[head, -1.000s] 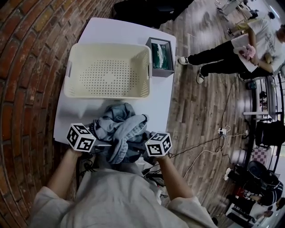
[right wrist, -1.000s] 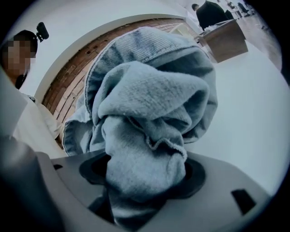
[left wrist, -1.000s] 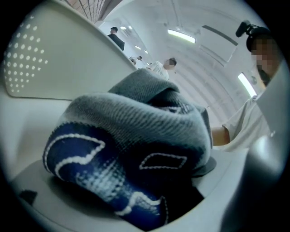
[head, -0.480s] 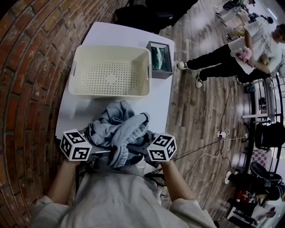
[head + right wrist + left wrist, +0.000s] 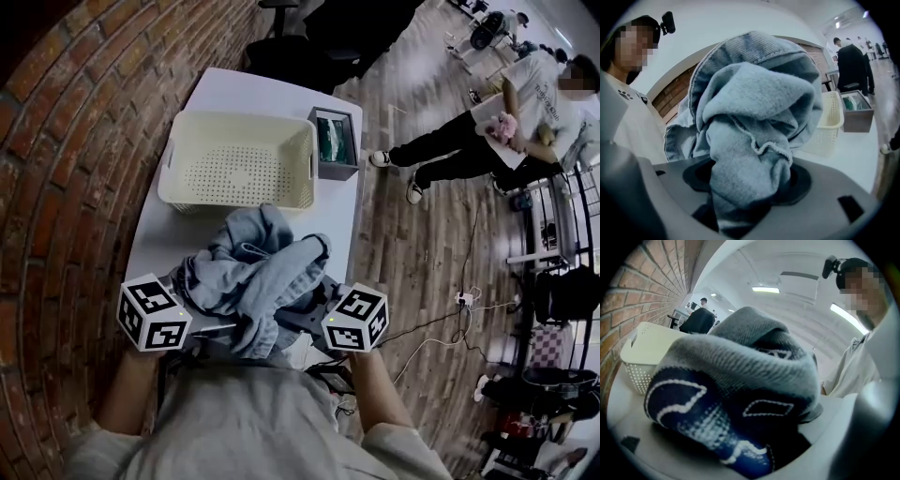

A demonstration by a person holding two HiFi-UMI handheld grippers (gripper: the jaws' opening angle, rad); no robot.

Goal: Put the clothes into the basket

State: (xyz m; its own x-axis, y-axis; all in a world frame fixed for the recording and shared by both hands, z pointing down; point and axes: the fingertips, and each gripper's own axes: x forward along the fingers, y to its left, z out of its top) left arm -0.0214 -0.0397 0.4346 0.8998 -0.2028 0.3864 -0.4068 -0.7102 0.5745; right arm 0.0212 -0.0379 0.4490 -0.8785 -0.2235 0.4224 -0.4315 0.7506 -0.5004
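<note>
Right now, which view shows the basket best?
Head view: the basket shows nearly whole from above, empty, on the white table. The left gripper view catches only a corner past the clothes; the right gripper view shows one end wall beyond them.

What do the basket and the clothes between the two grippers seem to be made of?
The basket: probably moulded plastic, matte cream, with perforated walls and floor. The clothes: fabrics; a light blue piece with a stitched hem looks like denim, a grey-blue piece like sweatshirt fleece, a navy piece like patterned knit.
</note>
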